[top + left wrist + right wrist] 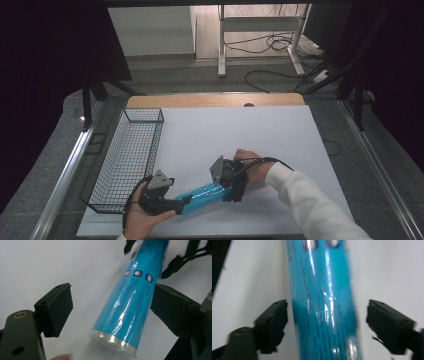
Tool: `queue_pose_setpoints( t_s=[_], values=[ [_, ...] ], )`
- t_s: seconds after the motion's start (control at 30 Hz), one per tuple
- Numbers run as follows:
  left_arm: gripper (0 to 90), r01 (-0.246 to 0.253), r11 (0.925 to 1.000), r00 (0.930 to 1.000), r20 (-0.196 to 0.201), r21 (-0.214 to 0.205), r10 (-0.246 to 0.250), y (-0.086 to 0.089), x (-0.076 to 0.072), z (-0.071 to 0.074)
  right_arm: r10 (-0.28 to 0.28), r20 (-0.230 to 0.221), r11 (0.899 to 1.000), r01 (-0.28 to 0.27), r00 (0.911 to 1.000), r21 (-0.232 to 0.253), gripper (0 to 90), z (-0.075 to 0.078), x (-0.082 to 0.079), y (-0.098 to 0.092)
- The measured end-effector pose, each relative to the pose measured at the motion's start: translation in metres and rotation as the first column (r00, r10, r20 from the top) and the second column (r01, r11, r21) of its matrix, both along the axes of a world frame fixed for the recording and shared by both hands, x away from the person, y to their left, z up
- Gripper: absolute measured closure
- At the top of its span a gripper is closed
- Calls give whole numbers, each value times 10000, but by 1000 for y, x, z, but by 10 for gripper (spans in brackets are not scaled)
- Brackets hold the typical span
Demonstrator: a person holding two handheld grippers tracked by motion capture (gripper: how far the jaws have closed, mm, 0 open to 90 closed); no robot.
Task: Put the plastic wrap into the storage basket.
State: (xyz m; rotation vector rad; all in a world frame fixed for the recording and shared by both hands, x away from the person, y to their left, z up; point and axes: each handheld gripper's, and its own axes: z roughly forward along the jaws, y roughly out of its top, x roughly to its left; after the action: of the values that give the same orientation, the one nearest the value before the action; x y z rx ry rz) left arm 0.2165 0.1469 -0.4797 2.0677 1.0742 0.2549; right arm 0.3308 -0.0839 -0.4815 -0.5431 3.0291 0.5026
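Note:
A blue cylindrical tube (205,196) wrapped in glossy film lies on the white table cover, near the front edge. My left gripper (185,201) is at its near left end. In the left gripper view the tube (130,302) sits between the jaws of my left gripper (113,310); the left pad stands well clear of it and the right pad is beside it. My right gripper (235,192) straddles the tube's right end. In the right gripper view the tube (322,290) runs between the jaws of my right gripper (331,325), with a gap at the right pad.
A black wire basket (142,109) stands along the left side of the white cover (240,130). A wooden table edge (215,99) shows at the back. Beyond it are floor cables and a desk frame.

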Motion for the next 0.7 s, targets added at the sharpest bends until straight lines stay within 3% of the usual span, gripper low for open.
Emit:
queue_pose_setpoints(
  t_s=[0.07, 0.13, 0.23, 0.27, 0.3, 0.33, 0.37, 0.4, 0.43, 0.47, 0.5, 0.53, 0.57, 0.6, 0.63, 0.67, 0.7],
  values=[
    [176, -1, 10000, 10000, 17, 2, 1, 1, 0, 0, -240, 23, 9994, 239, 9997, 256, 147, 7, 0, -3],
    [176, -29, 10000, 10000, 45, -25, 29, 1, 0, 0, -1040, -177, 9868, 1054, 9944, 1231, 132, 24, -2, -17],
    [176, -32, 10000, 10000, 42, 10, 32, 1, 1, -1, -2037, -418, 9485, 2077, 9781, 2391, 132, 37, -5, -42],
    [177, 26, 10000, 10000, 16, 63, -26, 0, 2, -1, -2397, -453, 9309, 2429, 9698, 2727, 132, 40, -7, -52],
    [178, 70, 9999, 10000, -17, 104, -70, 0, 2, -2, -2870, -582, 9069, 2908, 9561, 3049, 133, 42, -9, -63],
    [181, 70, 9999, 10000, -17, 104, -70, 0, 2, -2, -2870, -582, 9069, 2908, 9561, 3049, 133, 42, -9, -63],
    [183, 184, 9997, 9998, -49, 186, -184, -3, 4, -3, -4178, -762, 8359, 4159, 9053, 3581, 132, 41, -17, -87],
    [184, 232, 9995, 9997, -63, 192, -231, -5, 4, -3, -4462, -853, 8164, 4442, 8909, 3689, 131, 39, -20, -95],
    [185, 232, 9995, 9997, -63, 192, -231, -5, 4, -3, -4462, -853, 8164, 4442, 8909, 3689, 131, 39, -20, -95],
    [185, 297, 9994, 9995, -102, 190, -295, -8, 5, -3, -4915, -919, 7869, 4868, 8660, 3793, 131, 36, -24, -105],
    [185, 350, 9992, 9994, -90, 213, -348, -10, 6, -3, -5847, -1004, 7271, 5749, 8050, 3752, 119, 29, -31, -124],
    [185, 518, 9981, 9986, -120, 324, -515, -15, 8, -2, -6115, -1061, 7058, 6011, 7841, 3749, 119, 27, -33, -130],
    [185, 600, 9976, 9981, -143, 347, -595, -17, 9, -2, -6527, -1267, 6666, 6457, 7470, 3725, 119, 25, -35, -138],
    [185, 600, 9976, 9981, -143, 347, -595, -17, 9, -2, -6527, -1267, 6666, 6457, 7470, 3725, 119, 25, -35, -138],
    [185, 697, 9966, 9975, -165, 430, -690, -21, 11, -2, -7259, -1511, 5829, 7168, 6710, 3828, 141, 23, -41, -155],
    [185, 781, 9959, 9968, -212, 454, -772, -25, 13, -2, -7259, -1511, 5829, 7168, 6710, 3828, 141, 23, -41, -155],
    [177, 1129, 9921, 9929, -449, 547, -1105, -34, 19, -1, -7952, -1930, 4743, 7880, 5748, 3926, 145, 19, -48, -172]
  ],
)
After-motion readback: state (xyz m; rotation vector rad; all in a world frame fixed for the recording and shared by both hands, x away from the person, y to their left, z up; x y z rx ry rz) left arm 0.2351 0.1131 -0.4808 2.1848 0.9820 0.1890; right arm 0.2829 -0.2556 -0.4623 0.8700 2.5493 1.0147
